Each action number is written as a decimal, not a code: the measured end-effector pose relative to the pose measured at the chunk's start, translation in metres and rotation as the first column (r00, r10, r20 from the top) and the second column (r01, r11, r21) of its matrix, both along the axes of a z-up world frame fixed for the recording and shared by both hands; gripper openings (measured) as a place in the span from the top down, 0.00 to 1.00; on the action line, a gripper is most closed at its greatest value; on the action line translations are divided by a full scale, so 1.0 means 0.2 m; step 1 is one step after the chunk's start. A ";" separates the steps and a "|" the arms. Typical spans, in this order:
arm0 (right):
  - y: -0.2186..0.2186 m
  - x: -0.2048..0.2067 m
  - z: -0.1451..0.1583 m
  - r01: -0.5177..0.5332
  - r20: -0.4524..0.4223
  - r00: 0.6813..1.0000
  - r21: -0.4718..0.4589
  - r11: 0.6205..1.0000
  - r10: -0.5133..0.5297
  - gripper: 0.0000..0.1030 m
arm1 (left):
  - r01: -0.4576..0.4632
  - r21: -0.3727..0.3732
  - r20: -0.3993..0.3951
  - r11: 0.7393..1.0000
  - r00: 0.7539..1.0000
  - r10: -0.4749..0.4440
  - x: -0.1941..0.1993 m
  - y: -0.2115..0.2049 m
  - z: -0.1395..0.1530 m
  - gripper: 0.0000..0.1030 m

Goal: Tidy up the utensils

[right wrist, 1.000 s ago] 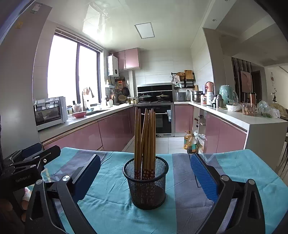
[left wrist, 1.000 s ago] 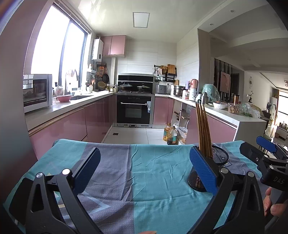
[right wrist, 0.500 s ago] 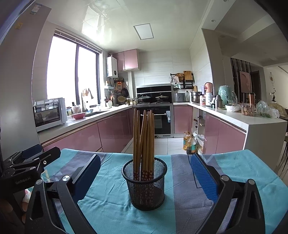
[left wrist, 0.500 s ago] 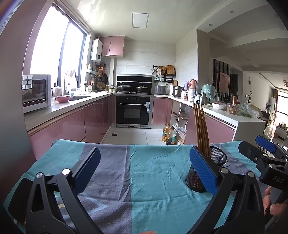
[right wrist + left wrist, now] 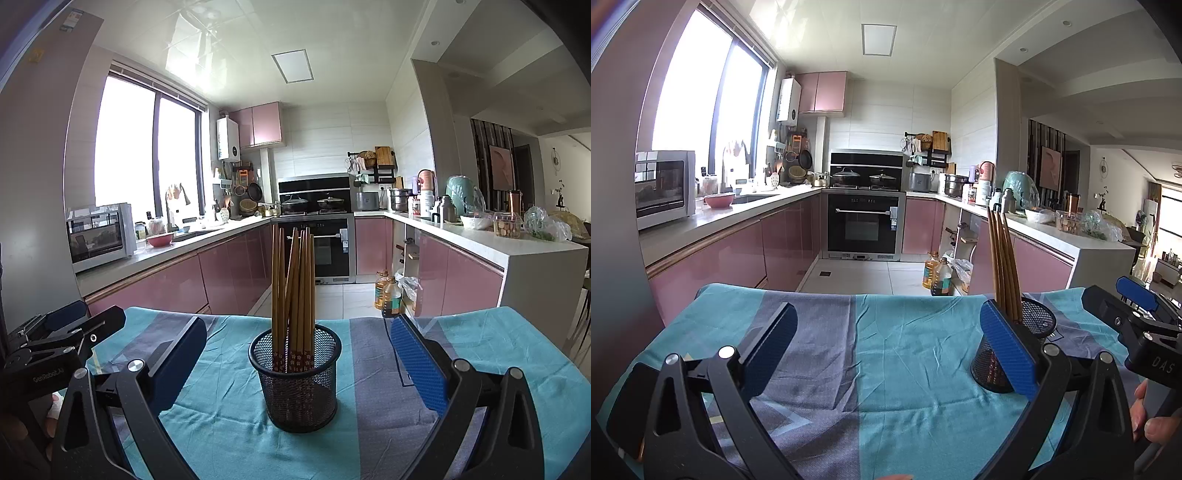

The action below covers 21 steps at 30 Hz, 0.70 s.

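On the teal cloth (image 5: 229, 417), chopsticks (image 5: 293, 291) stand in a mesh cup (image 5: 297, 384) (both grippers' jaws wide, empty).

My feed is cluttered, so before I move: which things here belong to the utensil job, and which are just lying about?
Job:
- brown wooden chopsticks
- black wire-mesh cup holding them
- left gripper, open
- right gripper, open

Lying about:
- teal and grey tablecloth
- yellow oil bottles on the floor
- pink bowl
- white countertop oven

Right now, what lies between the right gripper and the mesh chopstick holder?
Nothing: in the right wrist view only bare teal-and-grey tablecloth separates the open right gripper from the mesh holder of chopsticks.
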State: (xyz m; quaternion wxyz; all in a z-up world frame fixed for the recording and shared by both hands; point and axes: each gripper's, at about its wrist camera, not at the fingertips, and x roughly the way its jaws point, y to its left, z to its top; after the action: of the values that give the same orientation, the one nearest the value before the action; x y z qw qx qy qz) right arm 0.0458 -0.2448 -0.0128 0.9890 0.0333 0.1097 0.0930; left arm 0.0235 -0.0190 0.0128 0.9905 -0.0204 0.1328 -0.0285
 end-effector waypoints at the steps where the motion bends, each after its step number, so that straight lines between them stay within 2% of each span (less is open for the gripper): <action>1: 0.00 0.00 0.00 0.000 0.000 1.000 0.000 1.000 0.000 0.06 | 0.001 0.000 -0.001 1.000 1.000 -0.001 0.00 0.00 0.00 0.05; 21: 0.00 0.00 0.00 0.001 -0.001 1.000 0.001 1.000 -0.001 0.06 | 0.002 -0.002 -0.002 1.000 1.000 -0.002 0.00 0.00 0.00 0.05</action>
State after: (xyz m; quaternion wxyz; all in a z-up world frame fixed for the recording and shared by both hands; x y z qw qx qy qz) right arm 0.0461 -0.2452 -0.0120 0.9890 0.0338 0.1103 0.0924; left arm 0.0230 -0.0196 0.0127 0.9904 -0.0215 0.1336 -0.0295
